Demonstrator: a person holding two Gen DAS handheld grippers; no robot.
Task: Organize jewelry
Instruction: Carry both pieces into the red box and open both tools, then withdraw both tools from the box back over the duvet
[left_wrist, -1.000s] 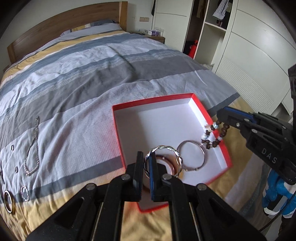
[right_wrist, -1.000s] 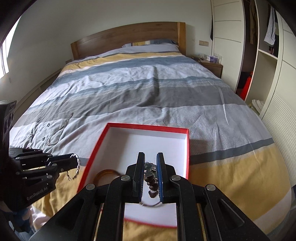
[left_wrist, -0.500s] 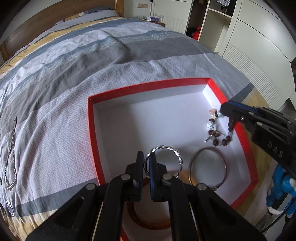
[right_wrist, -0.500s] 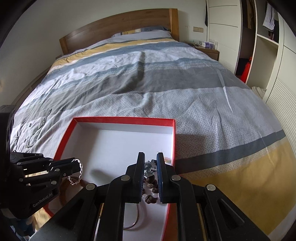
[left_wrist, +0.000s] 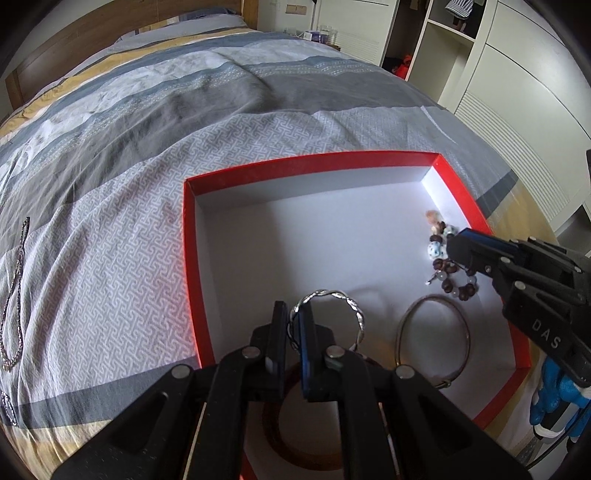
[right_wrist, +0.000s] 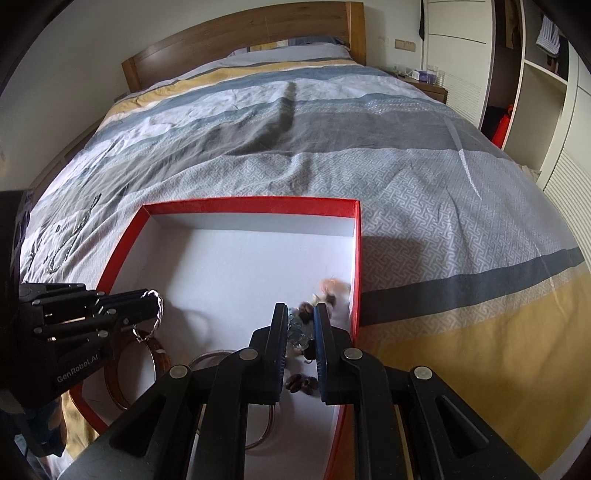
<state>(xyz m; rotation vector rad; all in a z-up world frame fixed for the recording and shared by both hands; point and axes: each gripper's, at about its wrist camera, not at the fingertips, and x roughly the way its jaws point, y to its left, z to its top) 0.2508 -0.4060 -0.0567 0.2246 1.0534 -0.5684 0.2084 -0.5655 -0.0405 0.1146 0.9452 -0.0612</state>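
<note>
Jewelry box (left_wrist: 314, 168) — red-walled, white inside — sits on the striped bedspread (left_wrist: 147, 129) near the foot of the bed. Left gripper (left_wrist: 293, 325) low over the near part of the box, jaws pinched together on a twisted silver bangle (left_wrist: 332, 295), which stands upright above the box floor. Right gripper (right_wrist: 300, 325) at the box's right wall, jaws narrowly apart and clamped on a beaded bracelet (left_wrist: 443, 266); brown and pale beads trail onto the white floor, some blurred. Already lying in the box: 1 thin metal bangle (left_wrist: 436, 332) flat beside the twisted one, and 1 brown wooden bangle (left_wrist: 280, 435) at the near edge, partly hidden under the left gripper. Out on the bedspread, well apart to the left — a silver chain necklace (left_wrist: 14, 288) and a few small pieces too small to tell
</note>
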